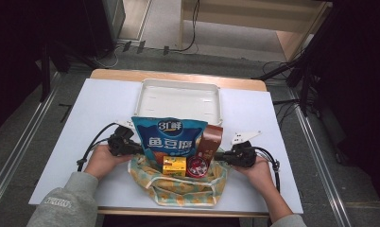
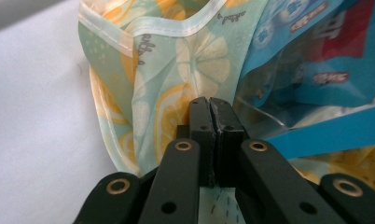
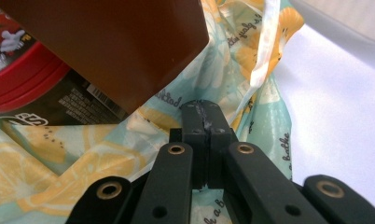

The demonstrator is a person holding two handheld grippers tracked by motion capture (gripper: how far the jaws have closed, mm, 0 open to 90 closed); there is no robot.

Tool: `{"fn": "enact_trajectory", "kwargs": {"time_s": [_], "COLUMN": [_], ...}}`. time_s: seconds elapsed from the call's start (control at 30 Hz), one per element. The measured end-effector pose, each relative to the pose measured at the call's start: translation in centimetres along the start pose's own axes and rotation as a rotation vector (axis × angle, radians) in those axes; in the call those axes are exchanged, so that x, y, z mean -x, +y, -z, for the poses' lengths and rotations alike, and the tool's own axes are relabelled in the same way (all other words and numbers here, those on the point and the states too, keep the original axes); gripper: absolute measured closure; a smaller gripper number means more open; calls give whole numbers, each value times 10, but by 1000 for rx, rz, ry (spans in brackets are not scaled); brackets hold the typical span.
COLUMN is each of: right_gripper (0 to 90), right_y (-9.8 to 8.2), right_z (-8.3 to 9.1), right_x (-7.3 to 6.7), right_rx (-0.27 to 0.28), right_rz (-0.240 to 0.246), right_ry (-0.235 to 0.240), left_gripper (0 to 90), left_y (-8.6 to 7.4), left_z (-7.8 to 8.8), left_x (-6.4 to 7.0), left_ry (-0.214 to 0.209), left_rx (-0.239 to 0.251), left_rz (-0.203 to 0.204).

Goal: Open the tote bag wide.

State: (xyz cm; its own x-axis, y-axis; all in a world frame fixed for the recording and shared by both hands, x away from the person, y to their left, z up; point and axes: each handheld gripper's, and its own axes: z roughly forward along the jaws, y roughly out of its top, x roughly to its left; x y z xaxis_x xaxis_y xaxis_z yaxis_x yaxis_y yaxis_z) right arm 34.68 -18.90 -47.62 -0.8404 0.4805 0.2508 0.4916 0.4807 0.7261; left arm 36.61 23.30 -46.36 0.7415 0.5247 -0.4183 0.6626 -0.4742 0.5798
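A lemon-print cloth bag (image 1: 178,187) lies open at the table's near edge. In it are a blue snack pouch (image 1: 171,137), a brown pouch (image 1: 209,142), a yellow box (image 1: 174,165) and a red-lidded can (image 1: 197,166). My left gripper (image 1: 137,150) is shut on the bag's left rim. In the left gripper view the closed jaws (image 2: 210,100) pinch the lemon fabric (image 2: 153,70) beside the blue pouch (image 2: 316,46). My right gripper (image 1: 220,156) is shut on the bag's right rim. In the right gripper view its jaws (image 3: 203,105) clamp fabric (image 3: 59,163) under the brown pouch (image 3: 106,42) and the can (image 3: 22,79).
A white tray (image 1: 178,100) stands behind the bag at the table's far middle, its corner also in the right gripper view (image 3: 344,18). A white mat (image 1: 98,109) covers the tabletop. Cables and stands (image 1: 301,80) crowd the floor beyond the table.
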Motion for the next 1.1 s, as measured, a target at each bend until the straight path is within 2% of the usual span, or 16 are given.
{"fn": "enact_trajectory", "kwargs": {"time_s": [0.2, 0.33, 0.37, 0.4, 0.53, 0.67, 0.77, 0.93, 1.1], "right_gripper": [900, 900, 900, 897, 858, 747, 663, 556, 495], "right_y": [-1, 1, 1, 2, 6, 9, 10, 12, 15], "right_z": [-3, -1, 1, 2, 11, 18, 20, 20, 23], "right_x": [0, 1, 1, 1, 1, 2, 4, 6, 8], "right_rx": [-30, -19, -22, -19, 29, 69, 59, 53, 60], "right_rz": [-5, -5, -24, -35, -20, -29, -50, -46, -51], "right_ry": [-6, -6, -11, -10, -20, -28, -42, -62, -76], "left_gripper": [885, 862, 851, 831, 740, 670, 631, 557, 497], "left_y": [-1, 0, 1, 1, 3, 5, 5, 4, 3], "left_z": [-2, 0, 1, 2, 10, 16, 21, 28, 33], "left_x": [-1, -1, -1, 0, 2, 10, 14, 12, 12], "left_ry": [0, -7, -8, -7, -9, 14, 45, 41, 58], "left_rx": [-11, -2, 1, 10, 25, 35, 35, 46, 45], "left_rz": [-17, -7, -9, -10, -4, -37, -56, -43, -41]}}
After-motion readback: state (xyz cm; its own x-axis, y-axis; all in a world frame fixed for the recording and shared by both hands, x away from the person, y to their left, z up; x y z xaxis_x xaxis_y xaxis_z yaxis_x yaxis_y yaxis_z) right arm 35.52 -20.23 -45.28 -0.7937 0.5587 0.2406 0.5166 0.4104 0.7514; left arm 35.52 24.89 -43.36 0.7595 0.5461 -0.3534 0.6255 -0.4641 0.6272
